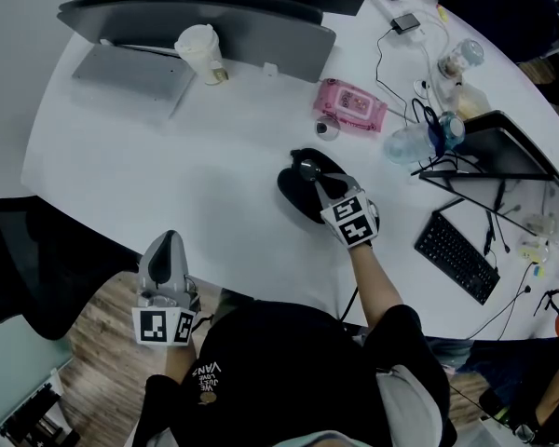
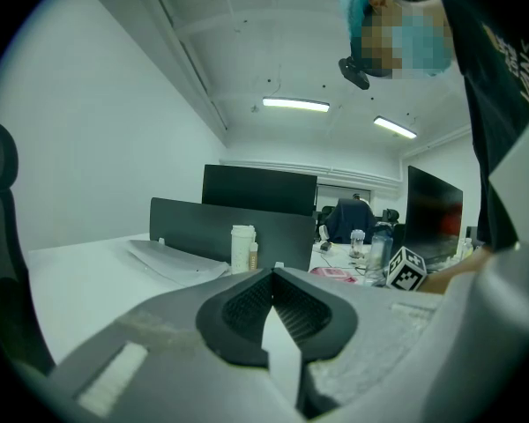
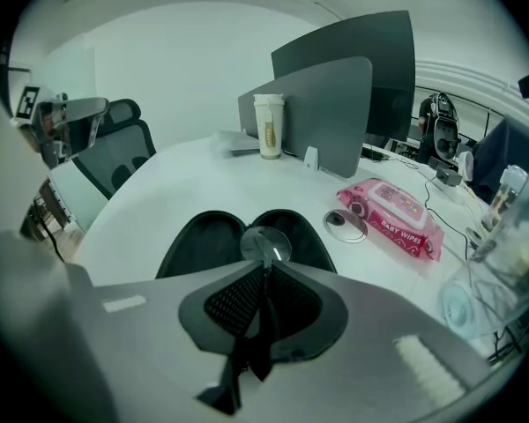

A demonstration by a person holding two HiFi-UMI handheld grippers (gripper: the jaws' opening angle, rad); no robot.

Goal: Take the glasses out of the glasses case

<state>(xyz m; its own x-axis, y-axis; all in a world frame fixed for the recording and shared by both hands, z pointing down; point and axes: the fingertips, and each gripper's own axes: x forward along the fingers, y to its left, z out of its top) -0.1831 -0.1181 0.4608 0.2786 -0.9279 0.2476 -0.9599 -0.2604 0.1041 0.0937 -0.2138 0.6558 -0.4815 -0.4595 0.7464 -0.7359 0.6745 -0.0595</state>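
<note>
The black glasses case (image 1: 293, 194) lies open on the white table (image 1: 168, 156), both halves (image 3: 198, 241) spread flat. My right gripper (image 1: 319, 182) hovers just over it, shut on the glasses (image 1: 309, 169). In the right gripper view a round lens (image 3: 264, 243) sticks out past the closed jaws of the right gripper (image 3: 266, 276), and a black temple arm hangs down behind them. My left gripper (image 1: 168, 240) is held off the table's near edge, close to my body. In its own view the left gripper (image 2: 273, 276) is shut and holds nothing.
A pink wipes pack (image 1: 351, 105) and a small round lid (image 1: 327, 129) lie just beyond the case. A cup (image 1: 200, 52) stands by the grey divider (image 1: 214, 21). A plastic bottle (image 1: 415, 142), cables and a keyboard (image 1: 456, 256) crowd the right. A black chair (image 1: 28, 259) stands at left.
</note>
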